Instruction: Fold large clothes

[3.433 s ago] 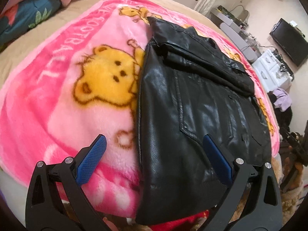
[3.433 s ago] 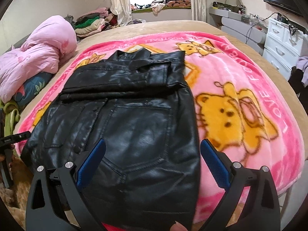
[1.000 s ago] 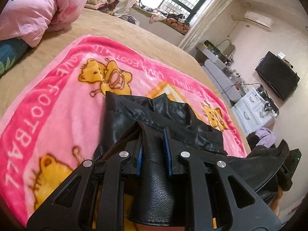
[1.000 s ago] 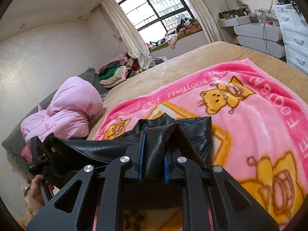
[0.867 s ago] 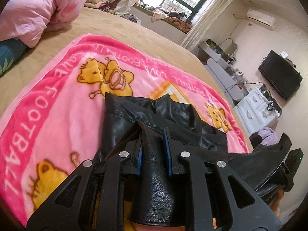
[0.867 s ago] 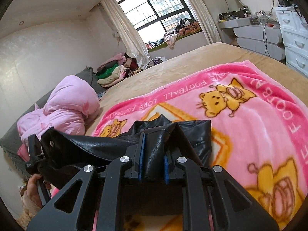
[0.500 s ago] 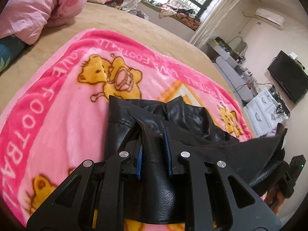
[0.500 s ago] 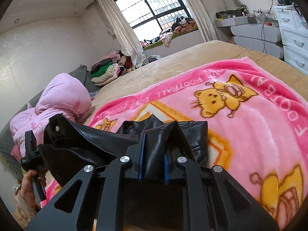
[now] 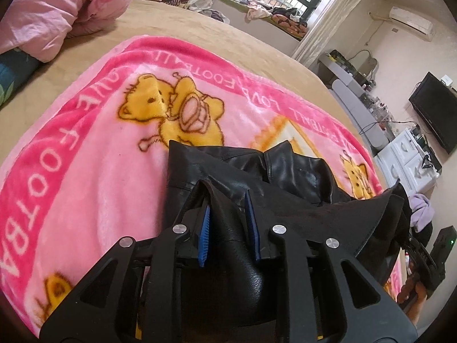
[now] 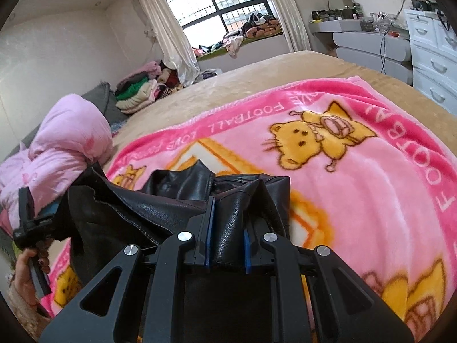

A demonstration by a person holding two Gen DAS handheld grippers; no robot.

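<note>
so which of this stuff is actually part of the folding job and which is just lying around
In the job:
black leather jacket
left gripper, shut on it
right gripper, shut on it
pink bear blanket beneath

Lying about:
pink quilt
clothes pile
white drawers
television

Jacket hem: the black leather jacket (image 9: 285, 171) ran down behind the left tool (image 9: 228, 217), its near edge hidden by the tool's frame.
Pinched fold: the leather between the right tool (image 10: 227, 228) pads was covered past the pad tips; how deep it reached could not be told.
Blanket: the pink blanket (image 10: 357, 171) was cut off by the picture edge right of the tool.
Other hand: left of the right tool, a hand (image 10: 25, 271) showed only partly, cropped at the rim.
Window ledge: the clothes (image 9: 274, 14) far ahead were too small to tell apart.
</note>
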